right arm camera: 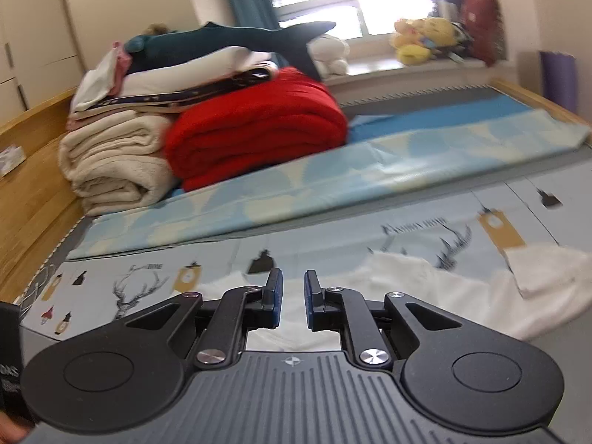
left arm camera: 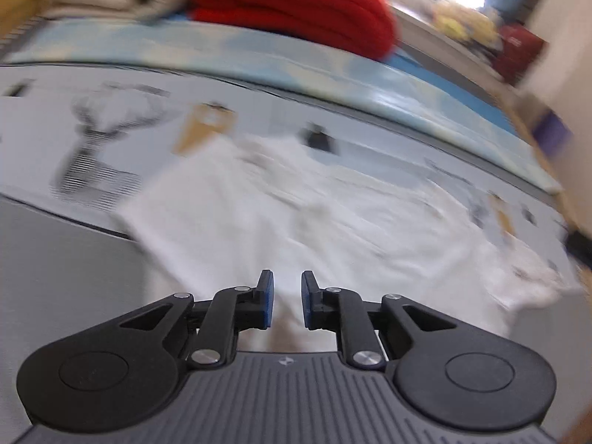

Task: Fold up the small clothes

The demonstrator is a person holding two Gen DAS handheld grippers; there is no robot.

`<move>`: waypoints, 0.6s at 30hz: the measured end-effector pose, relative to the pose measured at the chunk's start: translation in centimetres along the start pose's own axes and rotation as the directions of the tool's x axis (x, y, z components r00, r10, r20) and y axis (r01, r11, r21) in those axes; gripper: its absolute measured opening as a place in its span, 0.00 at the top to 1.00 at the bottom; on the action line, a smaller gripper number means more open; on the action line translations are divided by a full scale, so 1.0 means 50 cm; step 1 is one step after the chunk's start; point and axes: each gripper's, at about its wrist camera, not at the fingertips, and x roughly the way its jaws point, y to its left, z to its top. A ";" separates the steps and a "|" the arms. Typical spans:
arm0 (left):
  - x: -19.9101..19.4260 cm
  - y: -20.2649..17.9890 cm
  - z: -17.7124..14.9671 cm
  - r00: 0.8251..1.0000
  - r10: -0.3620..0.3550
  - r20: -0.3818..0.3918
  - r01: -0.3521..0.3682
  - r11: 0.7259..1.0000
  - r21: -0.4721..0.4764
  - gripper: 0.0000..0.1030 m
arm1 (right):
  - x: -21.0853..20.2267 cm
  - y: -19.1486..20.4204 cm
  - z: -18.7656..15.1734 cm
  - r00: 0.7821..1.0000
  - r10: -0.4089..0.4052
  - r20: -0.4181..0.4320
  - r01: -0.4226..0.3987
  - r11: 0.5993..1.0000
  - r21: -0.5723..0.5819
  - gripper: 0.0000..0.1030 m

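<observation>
A white garment (left arm camera: 296, 222) lies spread and rumpled on the bed's printed sheet (left arm camera: 92, 129), directly ahead of both pairs of tongs; the right wrist view shows it (right arm camera: 425, 288) with one corner turned back into a small flap at the far right. It looks like thin, light cloth: soft, limp, likely to sag and slide on the smooth sheet, so it wants pinching at an edge or corner, through a single layer, not in the wrinkled middle. The left tongs (left arm camera: 287, 299) hover over the near part of the cloth with a narrow gap between the blue pads, and nothing is gripped. The right tongs (right arm camera: 293, 299) stand much the same, slightly parted and empty above the garment's near edge. Farther up the bed sit a folded red blanket (right arm camera: 259, 129) beside a cream blanket (right arm camera: 114, 162) with stacked linen on top, well apart from the garment, and a blue patterned mat (right arm camera: 333, 170) lies between. Nothing obstructs the cloth; the left view is blurred.
</observation>
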 end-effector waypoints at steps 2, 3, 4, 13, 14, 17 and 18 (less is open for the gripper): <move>0.002 0.034 0.007 0.998 0.051 0.030 -0.049 0.998 -0.043 0.83 | 0.009 -0.018 -0.020 1.000 -0.016 -0.017 0.017 1.000 0.022 0.87; 0.005 0.051 0.014 0.997 0.065 0.039 -0.063 0.996 -0.066 0.83 | 0.021 -0.024 -0.026 0.999 -0.033 -0.042 0.035 0.998 0.044 0.87; 0.008 0.067 0.016 0.996 0.069 0.054 -0.064 0.994 -0.084 0.83 | 0.032 -0.033 -0.030 0.997 -0.026 -0.067 0.032 0.995 0.090 0.87; 0.048 0.142 0.069 0.994 0.101 0.039 -0.094 0.983 -0.156 0.83 | 0.175 0.007 -0.075 0.975 0.083 -0.206 -0.048 0.985 0.168 0.86; 0.058 0.142 0.075 0.995 0.094 0.031 -0.088 0.985 -0.149 0.83 | 0.197 0.016 -0.077 0.967 0.113 -0.228 -0.073 0.981 0.178 0.85; 0.082 0.146 0.085 0.996 0.084 -0.003 -0.084 0.984 -0.155 0.83 | 0.249 0.050 -0.080 0.953 0.135 -0.272 -0.099 0.985 0.143 0.85; 0.092 0.150 0.091 0.997 0.081 -0.010 -0.082 0.983 -0.166 0.83 | 0.265 0.060 -0.080 0.948 0.129 -0.291 -0.098 0.988 0.116 0.85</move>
